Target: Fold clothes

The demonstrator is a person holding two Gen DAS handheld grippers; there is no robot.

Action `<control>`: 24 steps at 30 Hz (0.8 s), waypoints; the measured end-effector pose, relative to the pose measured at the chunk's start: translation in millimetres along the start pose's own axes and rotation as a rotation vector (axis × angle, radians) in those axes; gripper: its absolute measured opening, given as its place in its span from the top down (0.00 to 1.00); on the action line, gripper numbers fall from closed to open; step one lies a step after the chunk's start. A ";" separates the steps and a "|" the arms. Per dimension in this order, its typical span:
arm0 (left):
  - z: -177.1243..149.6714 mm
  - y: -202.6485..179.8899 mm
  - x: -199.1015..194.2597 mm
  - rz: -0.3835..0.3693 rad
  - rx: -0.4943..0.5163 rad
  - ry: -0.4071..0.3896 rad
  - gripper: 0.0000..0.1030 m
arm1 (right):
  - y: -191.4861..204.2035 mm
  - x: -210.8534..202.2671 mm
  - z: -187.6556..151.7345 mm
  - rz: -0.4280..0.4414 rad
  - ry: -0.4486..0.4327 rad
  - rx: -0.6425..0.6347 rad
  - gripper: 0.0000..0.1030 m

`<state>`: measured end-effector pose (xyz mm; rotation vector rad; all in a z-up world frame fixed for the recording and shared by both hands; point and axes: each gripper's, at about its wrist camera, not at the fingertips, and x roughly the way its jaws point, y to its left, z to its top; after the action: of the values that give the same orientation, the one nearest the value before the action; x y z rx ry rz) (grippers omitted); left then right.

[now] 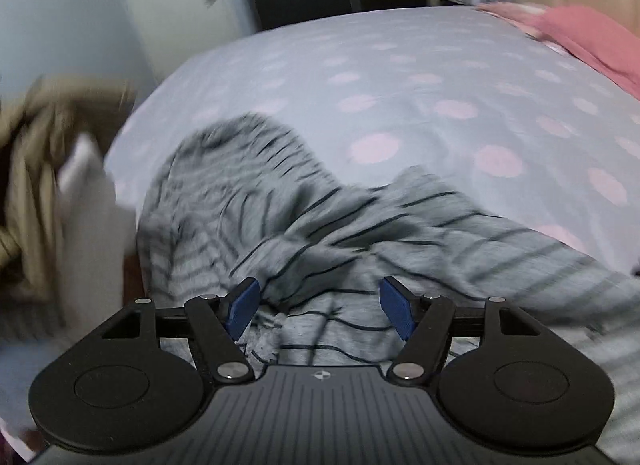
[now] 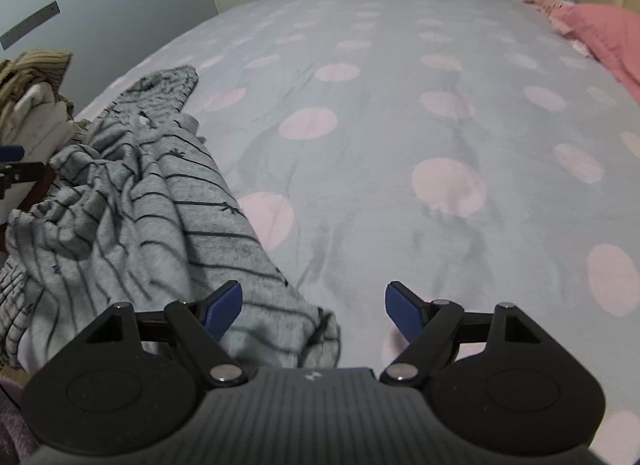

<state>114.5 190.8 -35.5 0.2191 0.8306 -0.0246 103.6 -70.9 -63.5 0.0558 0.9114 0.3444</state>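
Observation:
A grey garment with thin dark stripes [image 1: 304,221] lies crumpled on the near left part of the bed; it also shows in the right wrist view [image 2: 152,205]. My left gripper [image 1: 322,307] is open and hovers right over the garment, the cloth showing between its blue pads [image 1: 243,307]. My right gripper [image 2: 314,311] is open and empty, with the garment's near end [image 2: 296,329] under its left finger and bare sheet under its right one. The left wrist view is motion-blurred.
The bed has a pale grey sheet with pink dots [image 2: 400,125]. A pink pillow [image 2: 600,33] lies at the far right. A pile of beige and white clothes [image 1: 48,185] sits off the bed's left edge. A wall and dark doorway stand behind.

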 end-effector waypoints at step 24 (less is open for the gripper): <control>12.0 3.9 -80.7 -0.109 -0.180 -0.170 0.94 | -2.0 -83.0 25.2 -0.095 -0.211 -0.089 0.94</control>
<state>69.2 187.0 32.4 0.0014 0.6702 -0.0699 77.2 -96.6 15.1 -0.0328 0.6867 0.2842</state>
